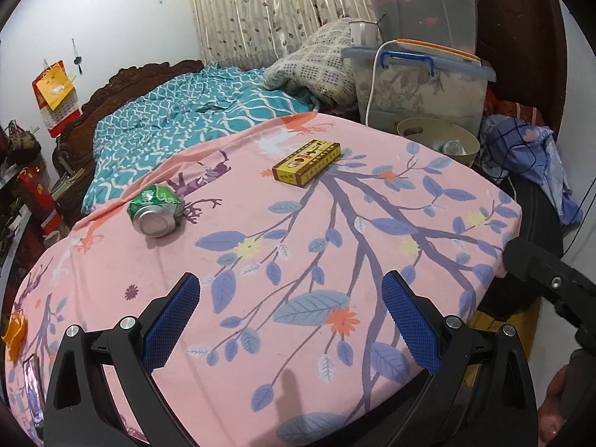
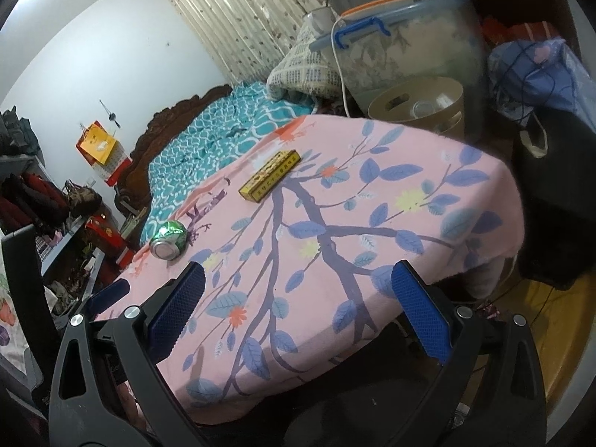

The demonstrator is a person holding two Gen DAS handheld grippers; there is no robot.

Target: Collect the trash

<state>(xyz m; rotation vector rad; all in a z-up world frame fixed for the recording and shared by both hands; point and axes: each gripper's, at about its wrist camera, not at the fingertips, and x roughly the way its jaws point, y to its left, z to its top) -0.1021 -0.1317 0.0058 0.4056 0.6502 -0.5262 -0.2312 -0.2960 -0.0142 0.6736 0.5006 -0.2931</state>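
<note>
Both the left gripper [image 1: 290, 320] and right gripper [image 2: 298, 309] gape wide, empty; the crushed green can [image 1: 156, 209] lies left of the yellow box [image 1: 306, 163], probably light, dented, slippery: pinch across its middle

a table covered in a pink floral cloth [image 1: 335, 223] is carrying two things. a crushed green can [image 1: 156, 210] is lying on its side near the left edge, its silver end facing the camera. a yellow box [image 1: 306, 163] is lying flat toward the far side, well apart from the can.
</note>
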